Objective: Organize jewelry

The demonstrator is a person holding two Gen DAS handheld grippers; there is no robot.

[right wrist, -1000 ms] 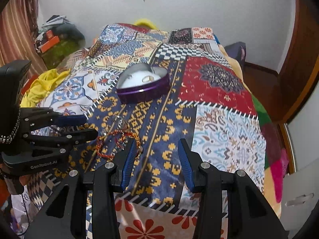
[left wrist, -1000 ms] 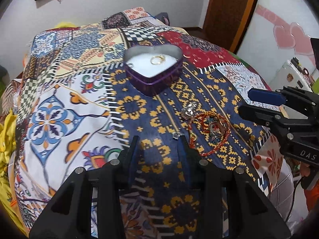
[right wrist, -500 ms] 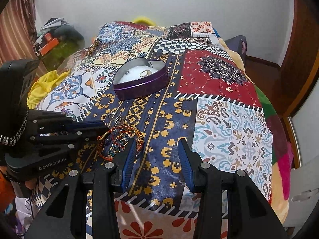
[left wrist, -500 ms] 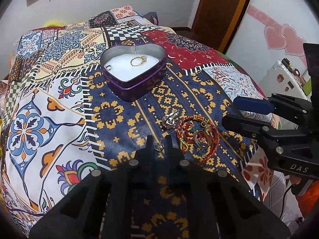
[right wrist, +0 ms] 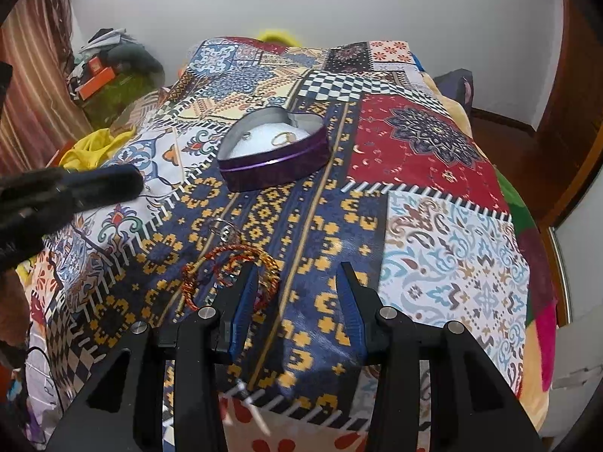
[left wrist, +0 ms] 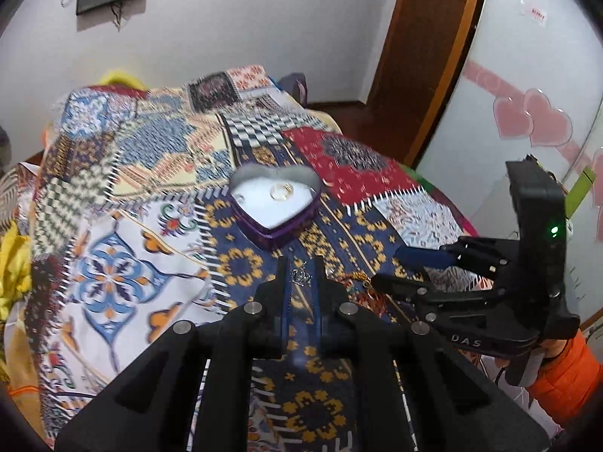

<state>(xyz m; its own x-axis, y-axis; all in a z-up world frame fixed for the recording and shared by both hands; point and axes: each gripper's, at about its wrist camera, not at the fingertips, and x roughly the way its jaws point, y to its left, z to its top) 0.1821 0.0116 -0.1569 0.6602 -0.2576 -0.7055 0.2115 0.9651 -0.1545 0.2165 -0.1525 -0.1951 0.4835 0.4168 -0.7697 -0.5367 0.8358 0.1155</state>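
My left gripper is shut on a small silver ring and holds it above the patchwork bedspread, short of the purple heart-shaped tin. A gold ring lies on the tin's white lining. In the right wrist view the tin holds the gold ring and a small silver piece. My right gripper is open and empty, just right of the red and orange bracelets. A silver ring lies on the cloth beyond them. The left gripper shows blurred at the left.
The bed's front edge runs just below my right gripper. A wooden door and a white wardrobe with pink hearts stand to the right. Yellow cloth and clutter lie at the left.
My left gripper closed on the small silver ring, lifted it off the bedspread and moved toward the tin. My right gripper stayed open and shifted slightly.
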